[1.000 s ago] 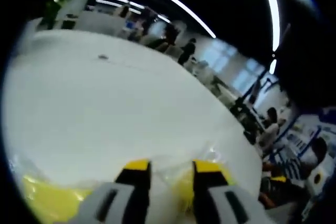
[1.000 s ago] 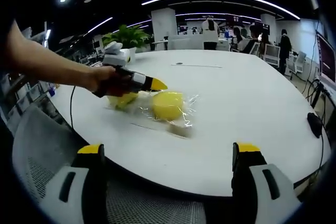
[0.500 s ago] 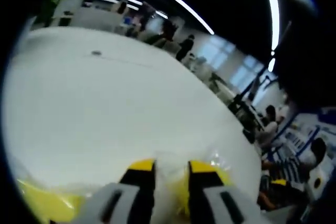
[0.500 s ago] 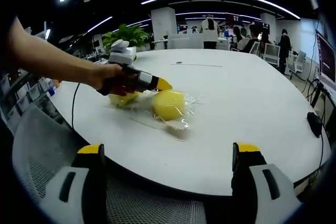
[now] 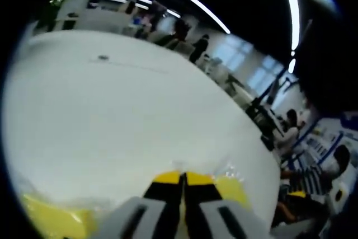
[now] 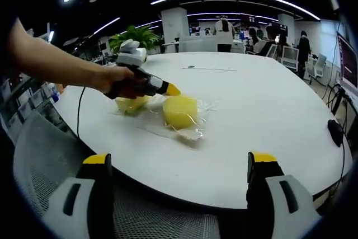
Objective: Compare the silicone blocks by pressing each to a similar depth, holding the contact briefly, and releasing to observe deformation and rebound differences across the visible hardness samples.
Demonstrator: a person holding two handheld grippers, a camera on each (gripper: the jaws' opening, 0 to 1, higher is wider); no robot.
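The left gripper has closed (jaws touching) above the yellow blocks.

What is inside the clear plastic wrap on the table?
The clear plastic wrap holds two yellow silicone blocks: one plainly visible, the other partly covered by the left gripper and the hand. Whatever lies beneath them is hidden.

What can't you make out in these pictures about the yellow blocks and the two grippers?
- Left gripper view: the yellow blocks are cut off by the bottom edge, blurred, and partly behind the left gripper.
- Right gripper view: whether the left gripper's tips touch a block or just the clear bag is too small to tell.
- Block hardness markings: too small to see.
- Right gripper: jaws wide apart, bodies cut off below.
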